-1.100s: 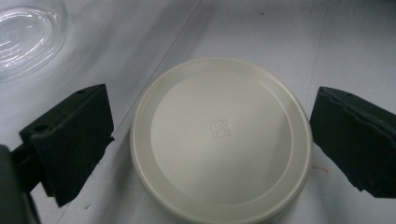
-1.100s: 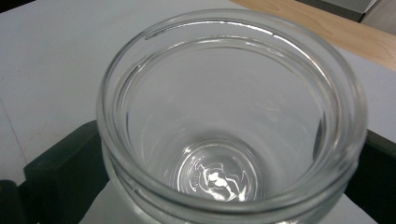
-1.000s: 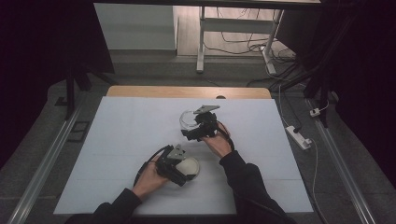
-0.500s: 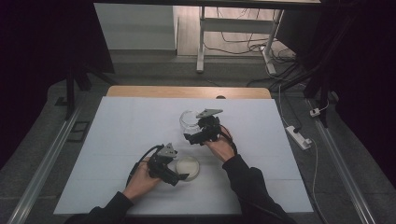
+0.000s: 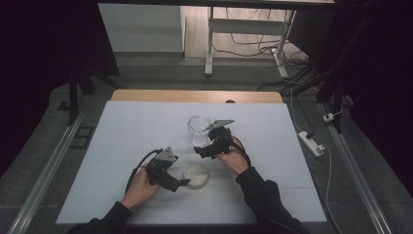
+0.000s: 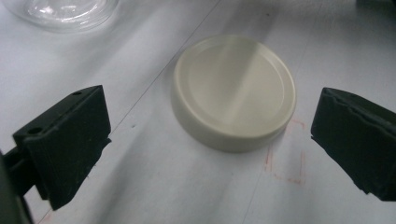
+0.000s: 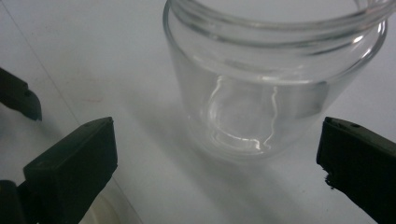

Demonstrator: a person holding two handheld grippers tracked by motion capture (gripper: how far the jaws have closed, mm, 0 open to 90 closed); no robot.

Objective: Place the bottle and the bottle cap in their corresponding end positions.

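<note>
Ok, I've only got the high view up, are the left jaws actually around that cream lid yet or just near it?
Observer: Just near. In the left gripper view the left gripper has its jaws wide open, and the cream lid lies flat on the table beyond them, untouched.
Operator: And the right one, has it got the jar?
Observer: No. The right gripper is open too, and the glass jar stands upright ahead of its jaws, clear of both.
Operator: Anything inside the jar?
Observer: It looks empty; the right gripper view shows the white table through the clear glass.
</note>
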